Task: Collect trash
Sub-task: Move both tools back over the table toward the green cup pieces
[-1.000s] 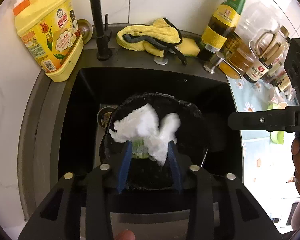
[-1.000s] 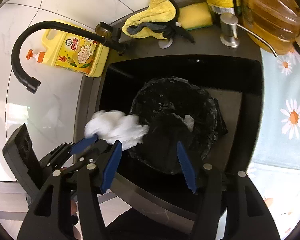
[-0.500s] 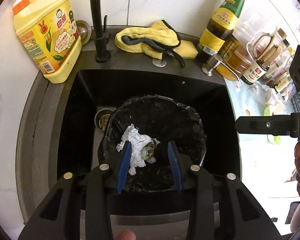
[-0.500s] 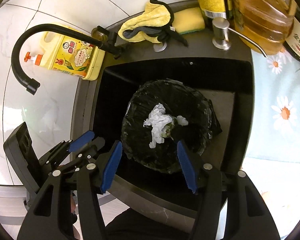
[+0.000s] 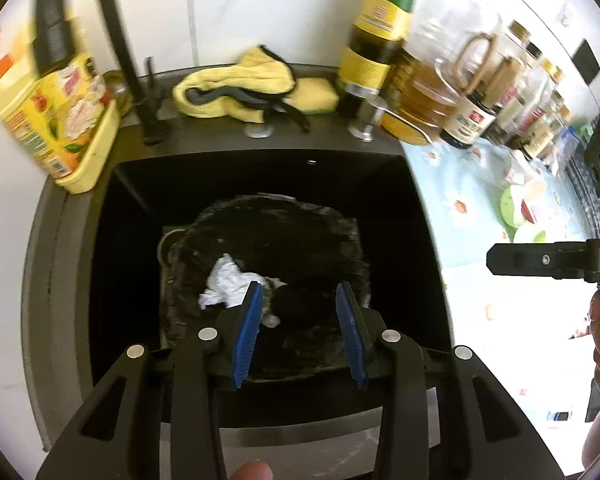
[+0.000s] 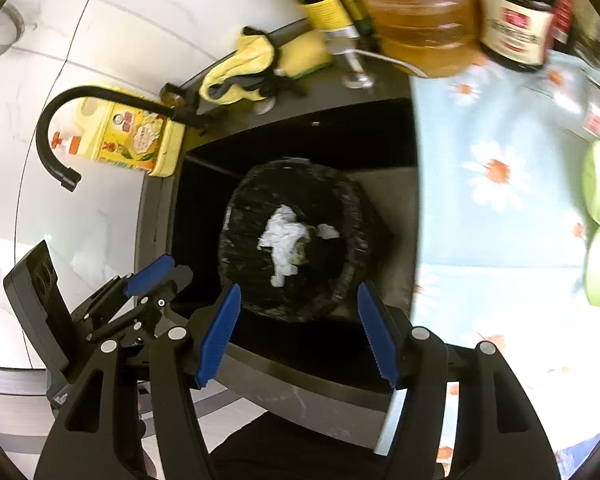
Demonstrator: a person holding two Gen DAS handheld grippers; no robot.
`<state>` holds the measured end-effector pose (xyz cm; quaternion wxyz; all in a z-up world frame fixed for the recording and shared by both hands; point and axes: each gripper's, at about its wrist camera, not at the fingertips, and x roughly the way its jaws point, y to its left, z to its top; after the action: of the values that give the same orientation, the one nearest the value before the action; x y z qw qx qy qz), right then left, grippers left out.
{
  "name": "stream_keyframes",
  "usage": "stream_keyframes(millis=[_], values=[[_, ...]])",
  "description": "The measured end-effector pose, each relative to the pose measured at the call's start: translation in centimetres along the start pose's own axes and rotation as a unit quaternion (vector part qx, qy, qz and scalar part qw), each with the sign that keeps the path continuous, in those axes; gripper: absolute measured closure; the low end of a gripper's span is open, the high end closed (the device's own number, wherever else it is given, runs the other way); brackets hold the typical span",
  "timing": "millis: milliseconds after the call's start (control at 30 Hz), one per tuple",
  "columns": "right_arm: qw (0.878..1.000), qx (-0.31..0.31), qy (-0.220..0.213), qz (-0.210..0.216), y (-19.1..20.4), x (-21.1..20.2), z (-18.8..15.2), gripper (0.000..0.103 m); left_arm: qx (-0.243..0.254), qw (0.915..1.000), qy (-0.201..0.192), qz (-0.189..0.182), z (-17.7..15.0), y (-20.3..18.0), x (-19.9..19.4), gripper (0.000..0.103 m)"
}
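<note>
Now crumpled tissue (image 5: 230, 282) lies in the bin (image 5: 352, 236) beyond the wide, empty left gripper (image 5: 298, 320).

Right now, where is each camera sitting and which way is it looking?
Left wrist view: sits on the left gripper, looks down into the sink at the bin with tissue; shows its own open blue fingers, a fingertip at the bottom edge, and the right gripper's side at far right.
Right wrist view: sits on the right gripper, looks down at the bin from higher up; shows its open fingers and the left gripper at lower left.
Both share: sink, bin, tissue, faucet, yellow cloth, detergent jug.
</note>
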<state>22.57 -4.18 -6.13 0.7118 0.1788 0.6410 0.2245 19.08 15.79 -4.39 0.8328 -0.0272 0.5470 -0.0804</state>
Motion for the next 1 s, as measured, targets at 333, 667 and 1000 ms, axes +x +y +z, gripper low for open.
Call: stream_keyframes(millis=[333,667,1000], values=[[0.998,0.045,-0.028,-0.018,-8.6,-5.3,-1.5,0.042,0.035,0.9993,-0.002,-0.009,0.5,-8.0,1.0,0.063],[0.993,0.066,-0.052,-0.080,-17.3,-10.4,-2.1,0.042,0.040,0.9991,0.004,-0.014,1.1,-15.6,2.0,0.063],[0.989,0.085,-0.042,-0.114,-23.8,-11.9,-1.2,0.042,0.032,0.9993,0.017,-0.011,1.3,-20.1,3.9,0.063]])
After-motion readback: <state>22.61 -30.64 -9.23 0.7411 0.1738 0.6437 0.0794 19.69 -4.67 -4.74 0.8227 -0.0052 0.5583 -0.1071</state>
